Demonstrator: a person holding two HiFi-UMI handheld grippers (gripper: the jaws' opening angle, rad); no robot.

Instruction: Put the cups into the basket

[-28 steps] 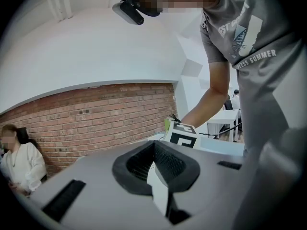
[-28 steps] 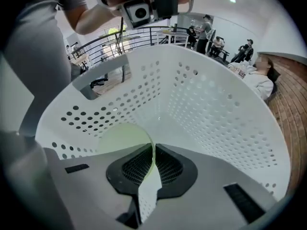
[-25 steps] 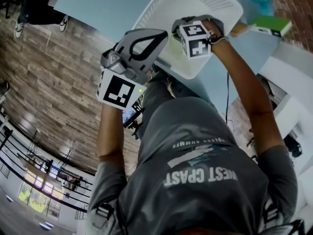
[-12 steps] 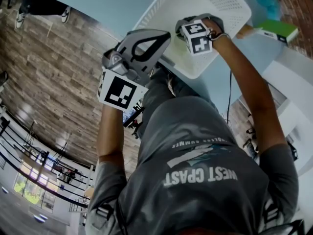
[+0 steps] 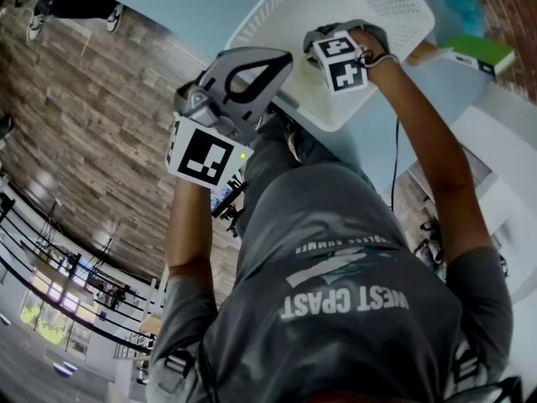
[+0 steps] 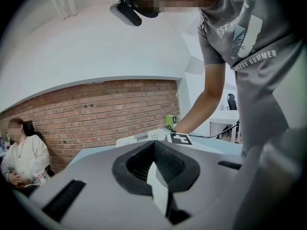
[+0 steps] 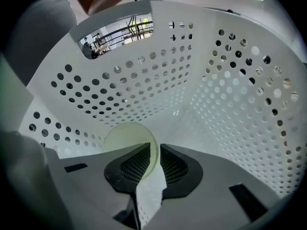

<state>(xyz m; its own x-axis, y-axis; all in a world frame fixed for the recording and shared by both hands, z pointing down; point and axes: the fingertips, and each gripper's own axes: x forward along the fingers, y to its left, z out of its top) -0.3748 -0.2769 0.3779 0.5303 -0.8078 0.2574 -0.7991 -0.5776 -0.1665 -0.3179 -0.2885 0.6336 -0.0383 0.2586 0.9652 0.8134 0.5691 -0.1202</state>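
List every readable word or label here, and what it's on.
"WEST COAST": large print on the person's grey T-shirt, head view.
"ENDLESS SUMMER": smaller line on the same shirt, left gripper view.
Green rectangular box: nothing legible, too small.
Black-and-white square markers: patterns, no words.

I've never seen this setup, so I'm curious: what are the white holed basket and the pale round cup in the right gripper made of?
The white holed basket looks like moulded plastic: smooth, faintly glossy walls with even rows of round holes. The pale round cup, clamped in the right gripper, looks thin and matte, paper or plastic; the pictures don't settle which.
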